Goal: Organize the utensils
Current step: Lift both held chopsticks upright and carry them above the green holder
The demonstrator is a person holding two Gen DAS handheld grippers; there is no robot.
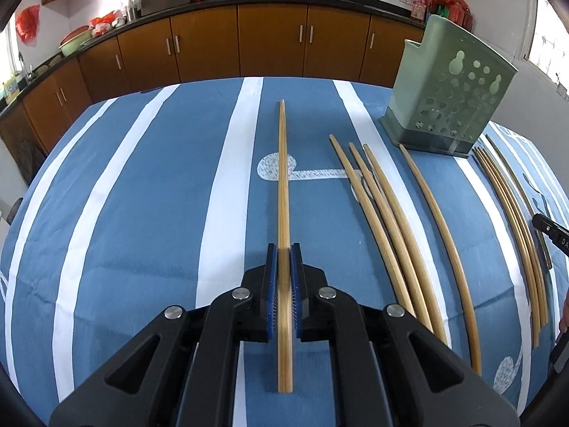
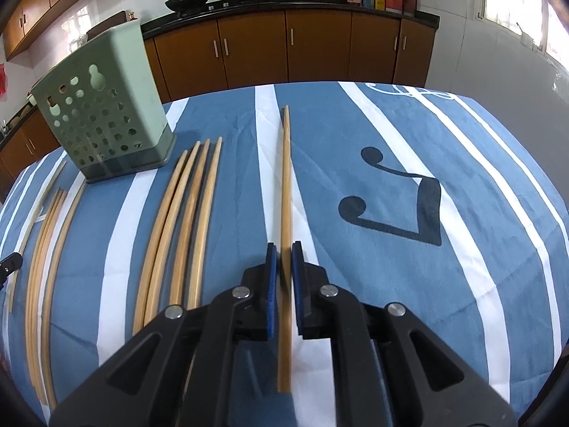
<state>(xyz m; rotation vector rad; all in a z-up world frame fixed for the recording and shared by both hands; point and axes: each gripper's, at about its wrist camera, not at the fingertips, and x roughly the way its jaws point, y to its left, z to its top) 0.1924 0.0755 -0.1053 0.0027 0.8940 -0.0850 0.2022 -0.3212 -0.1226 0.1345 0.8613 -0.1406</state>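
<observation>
Each gripper pinched a chopstick — left gripper [image 1: 283, 261] on one [image 1: 282, 178], right gripper [image 2: 283, 261] on another [image 2: 285, 185] — probably just above the cloth [image 1: 142, 195]. Light, stiff, slick bamboo; a mid-shaft hold suited the holder [image 1: 448, 92].

Green holder [image 1: 450, 99] and loose chopsticks [image 1: 384, 213] rightward

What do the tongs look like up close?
Both the left tongs and right tongs match: chunky black plastic arms with triangular cut-outs, round silver bolts at the joints, and blue ridged pads lining the inside of each finger. No cables or sleeves show.
</observation>
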